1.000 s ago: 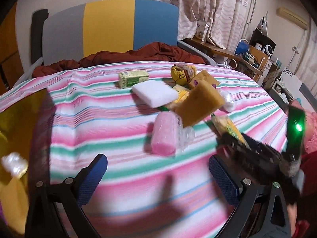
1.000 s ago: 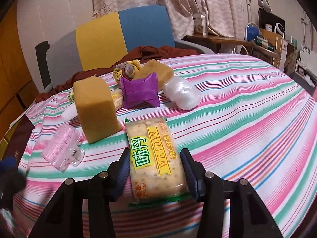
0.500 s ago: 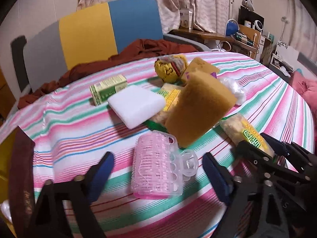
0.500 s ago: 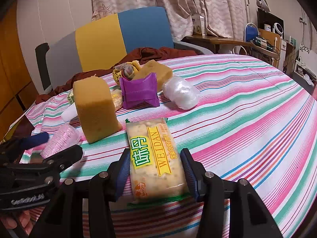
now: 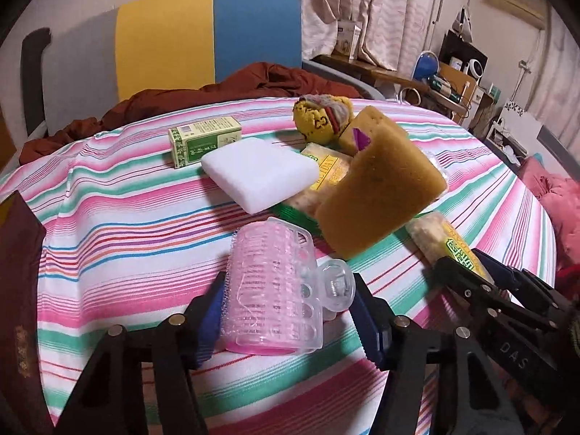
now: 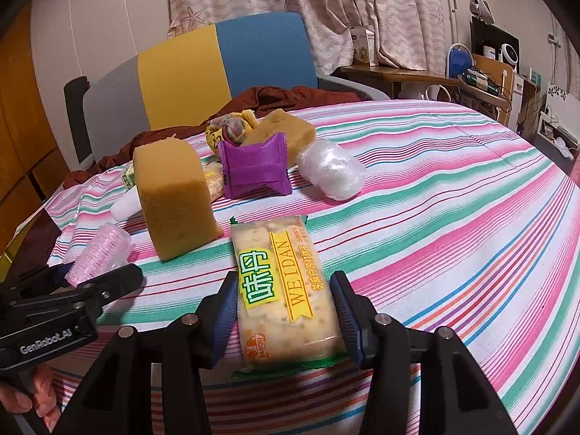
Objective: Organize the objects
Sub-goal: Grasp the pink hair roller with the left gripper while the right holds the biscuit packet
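My left gripper has its blue pads closed against the sides of a pink hair roller with a clear clip on the striped tablecloth; the roller also shows in the right wrist view. My right gripper is shut on a yellow-labelled cracker packet, which also shows in the left wrist view. A tan sponge block stands just behind both.
Behind lie a white foam pad, a green box, a yellow knitted toy, a purple wrapper, a clear plastic wad and a second sponge. A chair stands at the table's far edge.
My left gripper has moved forward to the pink roller and closed around it. My right gripper has stayed shut on the cracker packet without moving.
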`<control>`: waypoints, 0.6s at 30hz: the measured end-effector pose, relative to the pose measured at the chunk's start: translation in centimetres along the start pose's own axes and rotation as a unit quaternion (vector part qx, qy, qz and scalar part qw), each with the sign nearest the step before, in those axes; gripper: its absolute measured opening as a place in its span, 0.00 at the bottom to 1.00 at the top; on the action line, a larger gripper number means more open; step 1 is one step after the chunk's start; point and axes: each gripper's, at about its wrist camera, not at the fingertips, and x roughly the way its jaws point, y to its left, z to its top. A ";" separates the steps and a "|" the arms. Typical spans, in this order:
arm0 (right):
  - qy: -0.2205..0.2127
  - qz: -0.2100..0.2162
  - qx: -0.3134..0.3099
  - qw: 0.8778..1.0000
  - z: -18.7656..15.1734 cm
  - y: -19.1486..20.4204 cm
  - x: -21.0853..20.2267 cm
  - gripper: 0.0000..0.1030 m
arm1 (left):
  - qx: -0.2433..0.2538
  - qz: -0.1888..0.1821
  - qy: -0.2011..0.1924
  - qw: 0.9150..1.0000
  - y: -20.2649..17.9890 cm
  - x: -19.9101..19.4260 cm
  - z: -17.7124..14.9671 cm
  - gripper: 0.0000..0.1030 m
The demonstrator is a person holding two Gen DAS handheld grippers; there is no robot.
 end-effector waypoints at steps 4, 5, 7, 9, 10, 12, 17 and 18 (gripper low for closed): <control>-0.001 -0.006 -0.005 1.000 -0.1 0.2 0.0 0.50 | -0.004 0.012 -0.019 1.000 0.3 -1.0 -0.5 0.62; -0.001 -0.009 -0.007 1.000 -0.1 0.4 0.0 0.50 | -0.005 0.015 -0.025 1.000 0.4 -1.3 -0.7 0.62; -0.001 -0.012 -0.009 1.000 -0.1 0.5 0.0 0.50 | -0.003 0.023 -0.034 0.999 0.4 -2.0 -1.1 0.62; -0.002 -0.014 -0.011 1.000 -0.1 0.5 0.0 0.50 | 0.004 0.027 -0.044 0.999 0.1 -2.6 -1.4 0.62; -0.002 -0.015 -0.011 1.000 -0.1 0.6 0.0 0.50 | 0.010 0.028 -0.052 0.998 -0.1 -3.0 -1.7 0.62; -0.002 -0.018 -0.013 1.000 -0.1 0.7 0.0 0.49 | 0.018 0.029 -0.062 0.997 -0.4 -3.5 -2.0 0.62; -0.004 -0.029 -0.020 0.999 -0.3 1.0 -0.1 0.49 | 0.022 0.031 -0.076 0.996 -0.5 -4.9 -3.4 0.62; -0.005 -0.030 -0.021 0.999 -0.3 1.1 -0.2 0.49 | 0.019 0.031 -0.077 0.996 -0.3 -5.1 -3.6 0.62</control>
